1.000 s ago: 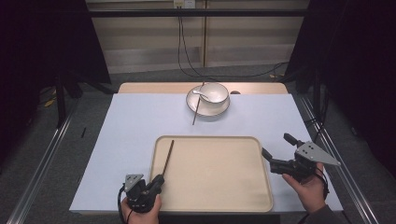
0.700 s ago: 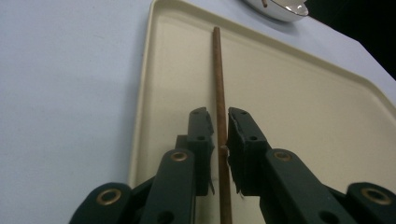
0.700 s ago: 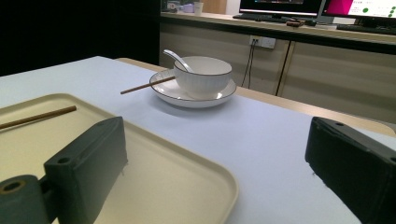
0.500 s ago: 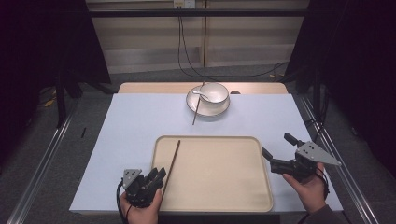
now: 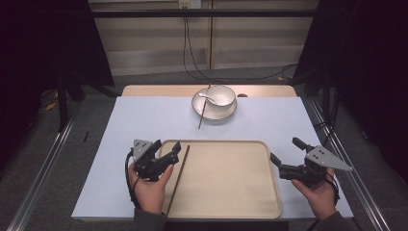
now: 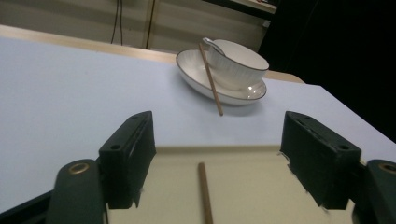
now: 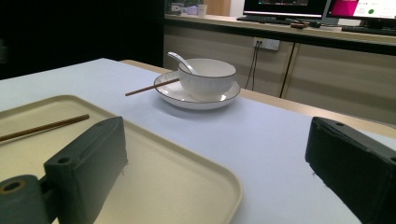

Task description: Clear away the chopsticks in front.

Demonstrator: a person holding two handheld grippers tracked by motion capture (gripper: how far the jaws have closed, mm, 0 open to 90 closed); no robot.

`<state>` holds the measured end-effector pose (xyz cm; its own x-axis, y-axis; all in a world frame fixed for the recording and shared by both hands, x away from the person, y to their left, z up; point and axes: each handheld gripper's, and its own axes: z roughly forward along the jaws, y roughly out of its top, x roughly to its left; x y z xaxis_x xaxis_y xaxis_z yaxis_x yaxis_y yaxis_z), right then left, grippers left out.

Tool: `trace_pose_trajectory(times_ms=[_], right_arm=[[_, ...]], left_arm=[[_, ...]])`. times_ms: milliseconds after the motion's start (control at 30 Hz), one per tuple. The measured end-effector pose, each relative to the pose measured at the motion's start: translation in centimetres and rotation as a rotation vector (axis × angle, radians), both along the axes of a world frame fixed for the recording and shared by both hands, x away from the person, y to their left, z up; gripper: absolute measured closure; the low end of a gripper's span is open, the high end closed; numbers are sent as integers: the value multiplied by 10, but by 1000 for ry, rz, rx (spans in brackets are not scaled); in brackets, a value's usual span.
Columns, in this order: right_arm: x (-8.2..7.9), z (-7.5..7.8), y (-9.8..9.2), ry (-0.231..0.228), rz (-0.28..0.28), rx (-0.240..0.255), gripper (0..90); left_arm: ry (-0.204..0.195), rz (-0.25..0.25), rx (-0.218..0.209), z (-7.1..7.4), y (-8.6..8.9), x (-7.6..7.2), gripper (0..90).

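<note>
Left gripper (image 5: pixel 163 156): jaws apart, straddling the near chopstick (image 5: pixel 179 178), probably just released or about to be gripped.
Right gripper (image 5: pixel 288 163): jaws apart, idle beside the tray (image 5: pixel 231 211).
Near chopstick: flat in tray, left side.
Far chopstick (image 5: pixel 203 109): propped on the saucer (image 5: pixel 230 112).
Bowl (image 5: pixel 220 97): on saucer, holding the spoon (image 5: pixel 206 96).
</note>
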<state>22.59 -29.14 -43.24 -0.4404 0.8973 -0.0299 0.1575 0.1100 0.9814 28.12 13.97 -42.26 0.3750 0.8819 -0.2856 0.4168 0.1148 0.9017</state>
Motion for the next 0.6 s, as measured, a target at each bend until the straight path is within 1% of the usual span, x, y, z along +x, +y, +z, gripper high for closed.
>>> trace_pose_trajectory(times_ms=[33,67,100,133,167,233,267,300,367,400,433,467,500,533,600], right_arm=[[0,0,0,3,8,0,49],[-1,0,1,3,5,3,49],[-1,0,1,2,8,0,49],[-1,0,1,2,9,-1,49],[-1,0,1,3,11,0,50],[-1,0,1,1,21,3,50],[-1,0,1,1,21,3,50],[-1,0,2,2,34,5,50],[-2,1,3,-3,43,3,48],[-2,1,3,-3,49,2,48],[-2,1,3,-5,49,6,48],[-2,1,3,-7,55,3,48],[-2,1,3,-7,55,3,48],[-2,1,3,-4,57,7,48],[-2,1,3,-8,59,4,48]], left_arm=[[-6,-6,1,3,-2,7,256],[-5,-18,9,4,-4,11,253],[0,-28,12,6,-6,17,245],[7,-34,6,7,-7,22,244],[21,-51,-3,8,-11,33,238],[16,-58,6,8,-16,44,237],[16,-58,6,8,-16,44,237],[20,-60,12,8,-18,49,236],[3,-66,36,6,-21,61,234],[20,-69,20,2,-23,74,233],[20,-69,20,2,-23,74,231],[25,-74,20,0,-24,79,231],[21,-77,17,-2,-25,85,231],[22,-77,28,-3,-27,91,231],[26,-83,29,-6,-31,103,231]])
